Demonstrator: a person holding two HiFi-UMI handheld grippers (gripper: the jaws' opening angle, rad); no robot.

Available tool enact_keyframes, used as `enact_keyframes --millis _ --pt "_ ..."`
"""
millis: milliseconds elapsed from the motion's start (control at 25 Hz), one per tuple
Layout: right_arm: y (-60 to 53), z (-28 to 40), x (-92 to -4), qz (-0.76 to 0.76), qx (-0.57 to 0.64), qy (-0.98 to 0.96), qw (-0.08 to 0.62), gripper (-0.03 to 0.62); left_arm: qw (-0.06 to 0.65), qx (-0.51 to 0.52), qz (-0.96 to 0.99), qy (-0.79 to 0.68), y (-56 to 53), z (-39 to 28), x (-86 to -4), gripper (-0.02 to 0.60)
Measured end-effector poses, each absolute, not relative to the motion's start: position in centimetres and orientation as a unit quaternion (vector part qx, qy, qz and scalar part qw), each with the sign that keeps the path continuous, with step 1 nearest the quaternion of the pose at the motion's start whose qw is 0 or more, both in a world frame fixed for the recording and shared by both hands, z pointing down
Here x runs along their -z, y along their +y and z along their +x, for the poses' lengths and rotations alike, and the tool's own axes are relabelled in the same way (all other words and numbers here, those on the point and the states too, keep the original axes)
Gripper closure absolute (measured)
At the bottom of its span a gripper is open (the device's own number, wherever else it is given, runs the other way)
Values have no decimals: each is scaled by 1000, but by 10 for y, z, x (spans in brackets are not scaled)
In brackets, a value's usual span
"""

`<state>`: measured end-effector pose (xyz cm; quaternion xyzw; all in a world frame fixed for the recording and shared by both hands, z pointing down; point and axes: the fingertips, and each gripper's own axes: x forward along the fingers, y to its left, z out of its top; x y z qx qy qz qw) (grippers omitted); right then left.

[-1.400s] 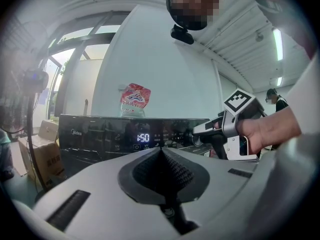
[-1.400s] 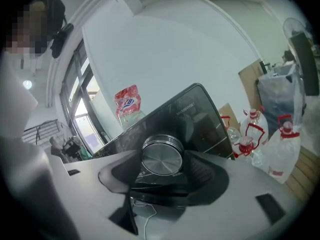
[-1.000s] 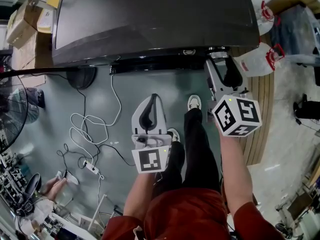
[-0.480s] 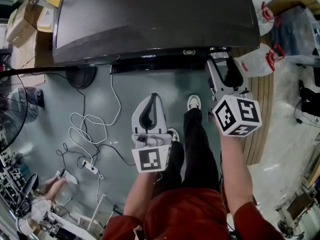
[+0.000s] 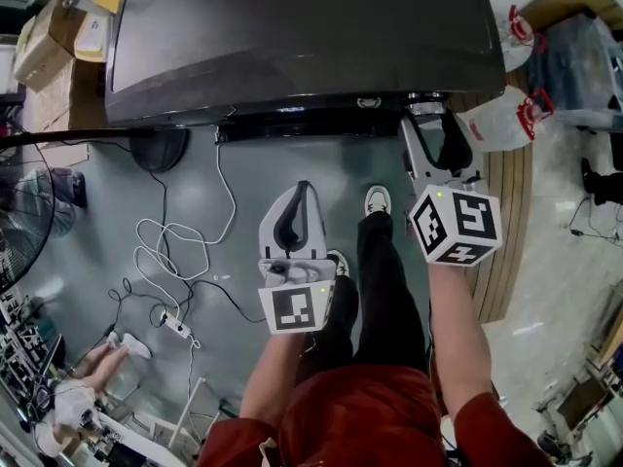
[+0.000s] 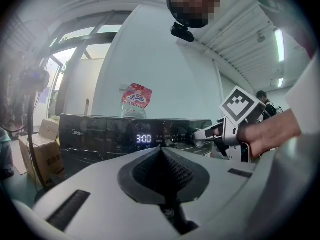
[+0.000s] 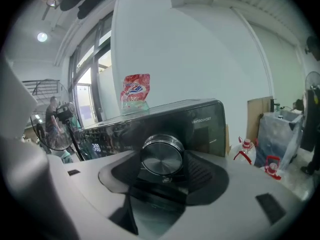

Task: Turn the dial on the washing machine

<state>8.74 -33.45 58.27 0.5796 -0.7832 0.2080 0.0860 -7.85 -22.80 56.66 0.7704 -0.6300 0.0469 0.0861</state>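
- The right tongs [image 5: 426,115] pinch the round shiny silver dial [image 7: 161,154] on the front of the big dark grey washing machine [image 5: 292,37], near its right end.
- The grab looks done. I think the turning is left to do.
- The left tongs [image 6: 161,154] are pressed together with nothing in them.
- The right arm reaches out. The left arm is held back.

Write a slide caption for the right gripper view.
Right gripper clamps the silver dial on the black washing machine.
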Motion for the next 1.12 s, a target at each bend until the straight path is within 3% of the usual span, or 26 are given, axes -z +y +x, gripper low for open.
enact_keyframes --millis 520,1120 --pt "-333 81 -580 599 -59 -769 215 319 82 -47 768 -633 -227 -80 -565 572" --pt "-334 82 -580 599 -74 -770 205 315 82 -46 765 -637 -228 -87 -562 572"
